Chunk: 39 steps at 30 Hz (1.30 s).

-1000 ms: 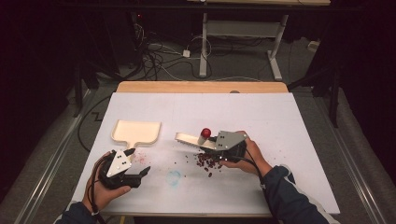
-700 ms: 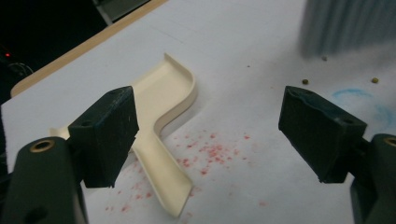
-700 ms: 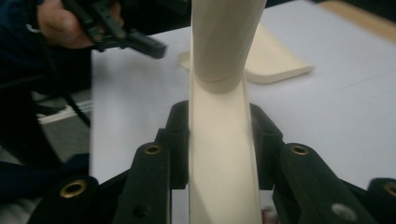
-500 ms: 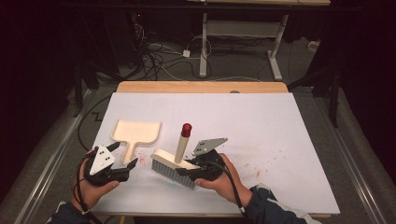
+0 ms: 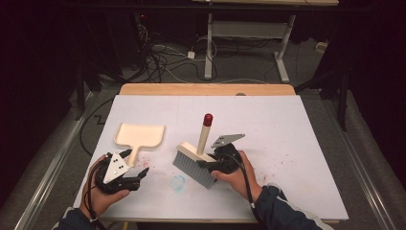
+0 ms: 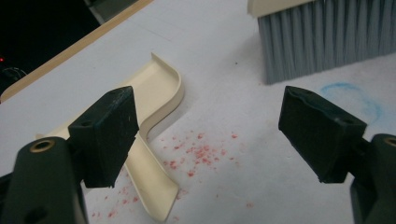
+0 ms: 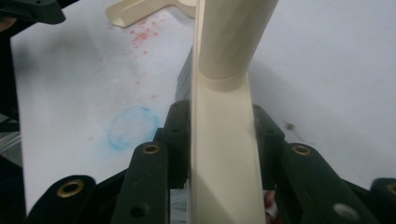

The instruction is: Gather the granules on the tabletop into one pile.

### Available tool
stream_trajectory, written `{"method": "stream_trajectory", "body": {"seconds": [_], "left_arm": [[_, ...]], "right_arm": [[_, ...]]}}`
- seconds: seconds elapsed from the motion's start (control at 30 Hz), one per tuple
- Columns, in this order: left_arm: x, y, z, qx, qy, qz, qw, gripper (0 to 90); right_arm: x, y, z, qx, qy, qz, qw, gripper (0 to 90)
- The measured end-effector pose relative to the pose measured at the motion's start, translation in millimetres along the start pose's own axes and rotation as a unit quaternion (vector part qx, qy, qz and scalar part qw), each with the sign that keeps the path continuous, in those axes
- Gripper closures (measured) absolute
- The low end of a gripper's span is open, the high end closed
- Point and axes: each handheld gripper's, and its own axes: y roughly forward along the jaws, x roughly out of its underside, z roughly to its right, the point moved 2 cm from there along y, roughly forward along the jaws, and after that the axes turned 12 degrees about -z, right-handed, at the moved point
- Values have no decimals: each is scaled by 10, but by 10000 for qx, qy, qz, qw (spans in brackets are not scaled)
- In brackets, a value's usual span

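A brush [image 5: 194, 160] with a cream back, grey bristles and a red-tipped handle [image 5: 207, 120] stands bristles-down on the white table [image 5: 306, 124]. My right gripper [image 5: 210, 165] is shut on the brush's back [image 7: 224, 154], a pad pressed on each side. A cream dustpan [image 5: 141, 135] lies flat to the left, its handle pointing at my left gripper [image 5: 135, 163]. The left gripper [image 6: 215, 126] is open, nothing between its pads, and hovers beside the dustpan's handle [image 6: 152, 186]. Red crumbs [image 6: 196, 154] lie scattered between the dustpan [image 6: 159, 93] and the bristles [image 6: 327, 37].
A blue chalk ring [image 5: 178, 182] is drawn on the table in front of the brush. Faint red specks [image 5: 287, 158] stain the surface at the right. A wooden edge [image 5: 206, 89] runs along the table's far side, with cables and table legs on the floor beyond.
The right gripper carried the brush leftward from the table's middle toward the dustpan, and the handle swung up from leaning left to nearly upright. The left gripper has hardly moved.
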Motion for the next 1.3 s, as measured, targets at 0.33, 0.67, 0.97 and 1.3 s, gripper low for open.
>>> {"method": "stream_trajectory", "body": {"seconds": [0.33,0.67,0.97,1.3], "left_arm": [[-17,29,54,108,42,-94,9999,191],[-5,19,53,130,26,-95,9999,192],[-22,41,72,190,92,-101,9997,192],[-27,69,95,272,176,-138,9994,192]], "right_arm": [[50,-254,113,32,-33,181,9998,678],[201,-759,-60,-257,-1596,365,9862,677],[411,-601,-42,-827,-2166,-75,9727,677],[449,-452,317,-856,-1819,155,9795,676]]}}
